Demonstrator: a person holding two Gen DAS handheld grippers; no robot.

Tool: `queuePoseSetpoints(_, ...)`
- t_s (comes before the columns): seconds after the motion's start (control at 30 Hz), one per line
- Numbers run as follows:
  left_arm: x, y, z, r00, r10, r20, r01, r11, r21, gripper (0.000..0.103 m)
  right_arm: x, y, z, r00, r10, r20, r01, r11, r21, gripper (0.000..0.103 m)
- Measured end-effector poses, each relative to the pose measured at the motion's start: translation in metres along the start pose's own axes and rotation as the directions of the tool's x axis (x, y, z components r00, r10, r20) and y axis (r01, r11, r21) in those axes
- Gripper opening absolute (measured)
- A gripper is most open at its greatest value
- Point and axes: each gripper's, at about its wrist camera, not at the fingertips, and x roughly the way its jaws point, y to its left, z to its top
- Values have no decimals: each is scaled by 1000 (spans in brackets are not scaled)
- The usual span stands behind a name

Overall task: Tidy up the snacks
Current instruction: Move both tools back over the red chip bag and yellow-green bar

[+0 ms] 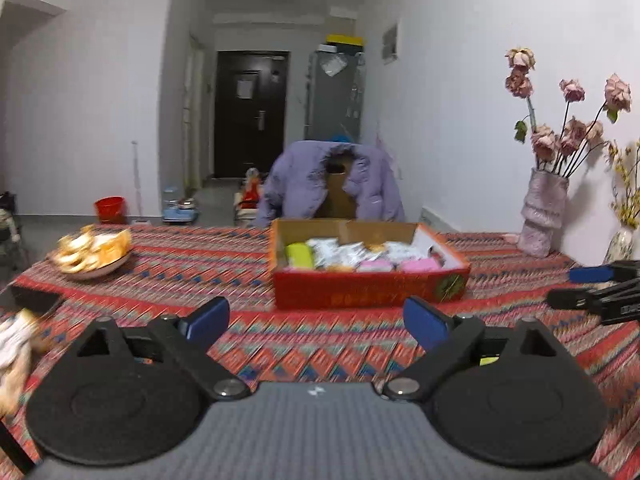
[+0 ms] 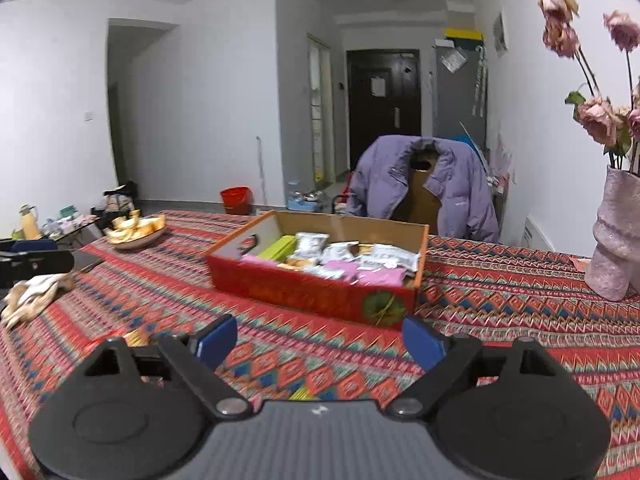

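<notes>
A red cardboard box (image 1: 368, 290) (image 2: 312, 292) stands on the patterned tablecloth, filled with snack packets: white ones (image 1: 344, 254) (image 2: 310, 245), pink ones (image 1: 420, 266) (image 2: 380, 276) and a green one (image 1: 299, 255) (image 2: 278, 248). My left gripper (image 1: 316, 320) is open and empty, a little short of the box front. My right gripper (image 2: 320, 338) is open and empty, close to the box's near right corner. A small packet (image 2: 136, 336) lies by its left finger. The right gripper also shows at the left wrist view's right edge (image 1: 592, 286).
A plate of golden snacks (image 1: 94, 250) (image 2: 136, 230) sits at the table's left. A crumpled cloth (image 1: 16, 344) (image 2: 36, 294) lies at the near left. A pink vase of dried roses (image 1: 544, 212) (image 2: 618, 236) stands at the right. A chair with a purple jacket (image 1: 332, 180) (image 2: 424, 184) is behind the table.
</notes>
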Motion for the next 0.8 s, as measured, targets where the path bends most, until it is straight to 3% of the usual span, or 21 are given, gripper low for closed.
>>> queuePoseSetpoints(0.13,-28,10,-36,995,70,-71,-73,997,-38,96,-31,19,-34,1000,6,0,-6,1000,29,94)
queuePoseSetpoints(0.37,-42,10,-70,987,77,-143,-88,994,-68,96,-55,42,-82,998,-5,-67,8,999,44,95)
queuePoseSetpoints(0.6,-23,-5,-81,979,83,-187,-91,995,-35,100,-66,35,-92,996,-59,-64,62,996,59,95)
queuePoseSetpoints(0.8,6,-5,-81,968,43,-247,-73,991,-112,100,-58,21,-91,995,-74,-69,81,992,100,95)
